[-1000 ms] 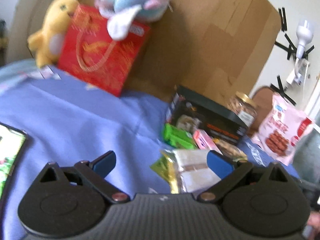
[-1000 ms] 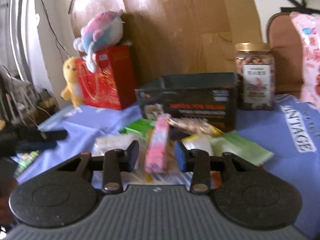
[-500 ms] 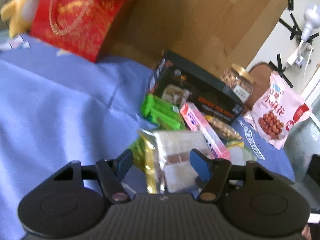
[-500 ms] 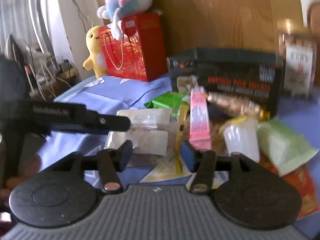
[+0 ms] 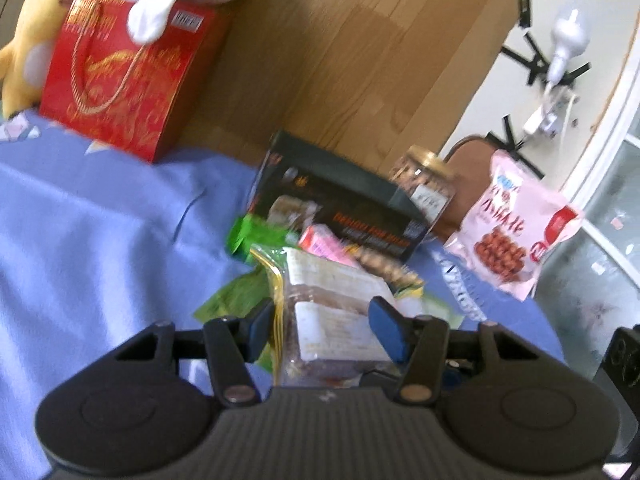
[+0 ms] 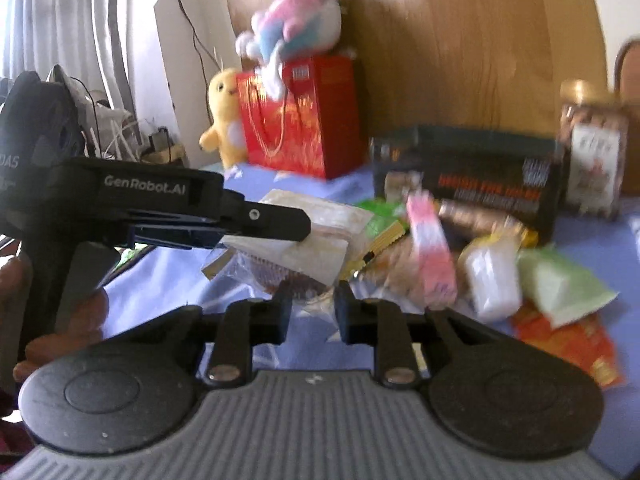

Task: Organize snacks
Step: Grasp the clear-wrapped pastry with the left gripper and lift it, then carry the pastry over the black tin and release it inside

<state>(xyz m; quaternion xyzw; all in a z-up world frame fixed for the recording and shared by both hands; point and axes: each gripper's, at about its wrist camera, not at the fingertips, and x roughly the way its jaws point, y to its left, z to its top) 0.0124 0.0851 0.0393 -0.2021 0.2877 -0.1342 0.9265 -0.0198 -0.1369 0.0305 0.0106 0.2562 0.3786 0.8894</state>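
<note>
A clear packet of layered cake lies at the near edge of a heap of snacks on the blue cloth. My left gripper has its blue-tipped jaws on either side of this packet, apparently closed on it. In the right wrist view the same packet sits under the left gripper's fingers. My right gripper is narrowly open just in front of the packet, holding nothing. A pink bar, green packets and a white packet lie in the heap.
A dark box stands behind the heap, with a nut jar and a pink snack bag to its right. A red gift bag with plush toys stands at the back left, against cardboard.
My left gripper moved forward over the cake packet and its jaws narrowed around it. My right gripper swung left toward the same packet and its jaws narrowed.
</note>
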